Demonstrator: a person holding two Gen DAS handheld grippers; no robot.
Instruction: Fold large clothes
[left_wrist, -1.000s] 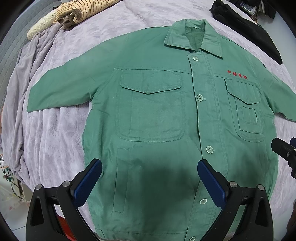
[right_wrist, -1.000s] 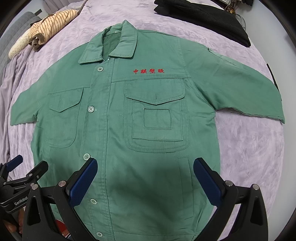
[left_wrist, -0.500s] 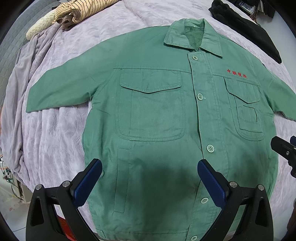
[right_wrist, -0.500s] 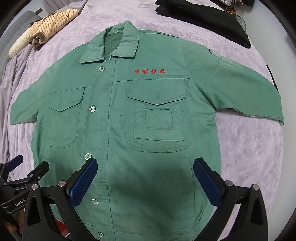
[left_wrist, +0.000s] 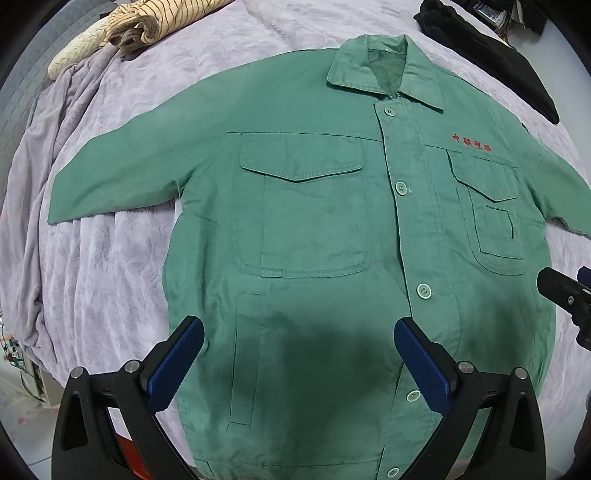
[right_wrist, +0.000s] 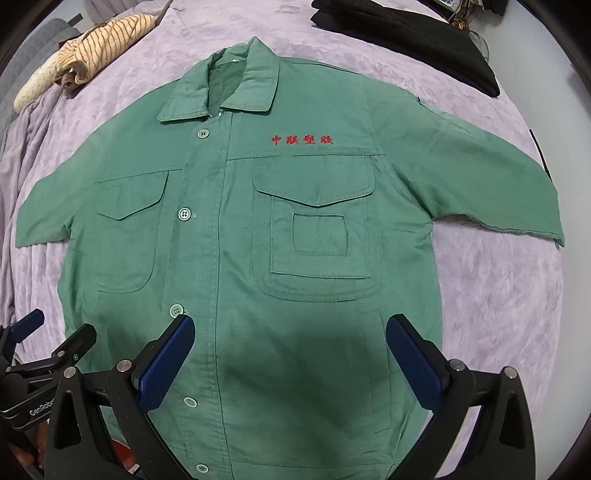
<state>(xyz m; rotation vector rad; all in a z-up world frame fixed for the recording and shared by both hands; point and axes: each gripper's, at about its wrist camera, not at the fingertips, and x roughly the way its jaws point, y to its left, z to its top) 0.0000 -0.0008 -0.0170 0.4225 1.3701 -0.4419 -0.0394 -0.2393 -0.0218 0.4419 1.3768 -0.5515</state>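
Observation:
A green work jacket with red embroidered characters lies flat, face up and buttoned, on a lilac bedspread, sleeves spread to both sides. It also shows in the right wrist view. My left gripper is open and empty, hovering above the jacket's lower left front. My right gripper is open and empty above the lower right front. The left gripper also shows at the left edge of the right wrist view.
A striped beige garment lies bunched at the far left of the bed. A black garment lies at the far right. The bed's left edge drops off near some clutter on the floor.
Both grippers have shifted slightly forward over the jacket, so it looks a little lower in the right view. The jacket has not moved and both jaws stay open.

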